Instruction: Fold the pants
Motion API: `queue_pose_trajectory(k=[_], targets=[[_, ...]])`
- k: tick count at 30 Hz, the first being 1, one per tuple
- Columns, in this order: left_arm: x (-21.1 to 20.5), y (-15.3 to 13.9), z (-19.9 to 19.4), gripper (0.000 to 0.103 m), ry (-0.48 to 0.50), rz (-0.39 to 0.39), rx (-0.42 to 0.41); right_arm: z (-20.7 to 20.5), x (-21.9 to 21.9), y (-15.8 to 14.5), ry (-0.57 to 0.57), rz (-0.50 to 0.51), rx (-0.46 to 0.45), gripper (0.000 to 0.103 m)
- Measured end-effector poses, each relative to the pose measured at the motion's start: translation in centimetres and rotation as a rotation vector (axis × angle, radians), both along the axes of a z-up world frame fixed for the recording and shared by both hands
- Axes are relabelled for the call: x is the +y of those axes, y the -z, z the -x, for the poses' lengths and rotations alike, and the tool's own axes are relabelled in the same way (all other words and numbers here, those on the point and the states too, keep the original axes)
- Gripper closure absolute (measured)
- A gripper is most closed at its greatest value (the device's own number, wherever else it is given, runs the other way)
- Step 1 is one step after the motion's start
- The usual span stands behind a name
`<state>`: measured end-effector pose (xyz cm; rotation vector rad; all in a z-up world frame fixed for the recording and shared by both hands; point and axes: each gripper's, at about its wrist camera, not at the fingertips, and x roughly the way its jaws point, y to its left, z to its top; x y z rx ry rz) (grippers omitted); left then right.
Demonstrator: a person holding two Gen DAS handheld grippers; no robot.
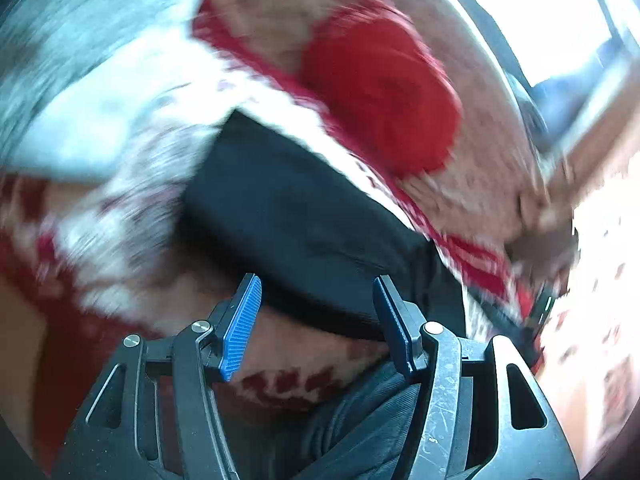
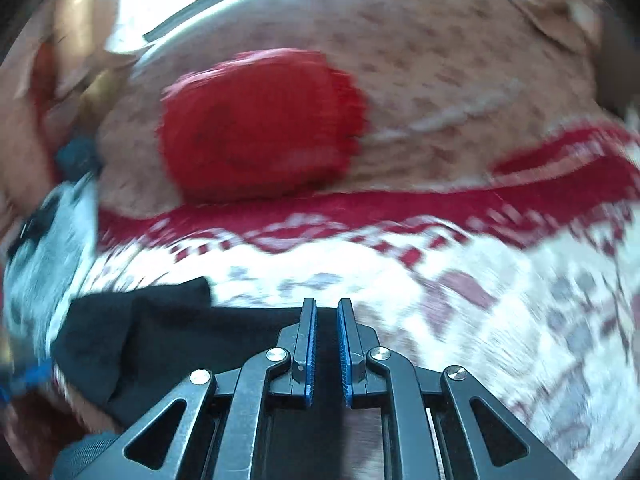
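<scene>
While the pants [image 1: 304, 216] lie on the patterned bed cover [image 2: 460, 280], the left gripper [image 1: 318, 312] is released, jaws apart and empty. At 6 o'clock, the right gripper [image 2: 324, 344] pinches the dark cloth, probably to carry the fold.

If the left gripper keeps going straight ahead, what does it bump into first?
Most likely the black pants. They lie right ahead of the open left gripper, on the patterned blanket. The picture is blurry, so depth is a guess.
</scene>
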<state>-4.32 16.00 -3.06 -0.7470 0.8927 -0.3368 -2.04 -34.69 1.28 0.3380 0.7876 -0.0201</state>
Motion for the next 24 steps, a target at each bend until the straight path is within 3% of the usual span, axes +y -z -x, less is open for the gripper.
queue_pose_trajectory(k=[5, 8, 14, 15, 17, 19, 24], targets=[[2.4, 2.8, -1.6, 0.046, -0.126, 0.182, 0.092, -0.4, -2.5, 2.7, 0.072, -0.102, 0.125, 0.094], [3.2, 4.4, -2.5, 0.046, -0.181, 0.265, 0.152, -0.5, -2.4, 3.3, 0.065, -0.107, 0.141, 0.094], [4.9, 5.1, -2.3, 0.046, -0.252, 0.362, 0.133, -0.5, -2.4, 3.5, 0.051, -0.091, 0.143, 0.094], [5.2, 5.1, -2.4, 0.046, -0.258, 0.365, 0.121, -0.5, -2.3, 3.5, 0.051, -0.089, 0.143, 0.094], [5.3, 4.8, -2.3, 0.057, -0.256, 0.347, 0.101, -0.6, -2.0, 3.6, 0.049, -0.085, 0.142, 0.092], [5.1, 4.3, -2.4, 0.082, -0.241, 0.284, 0.09, -0.6, -1.8, 3.6, 0.041, -0.074, 0.14, 0.09], [4.6, 4.1, -2.9, 0.088, -0.247, 0.204, 0.096, -0.7, -1.6, 3.6, 0.04, -0.07, 0.14, 0.089]])
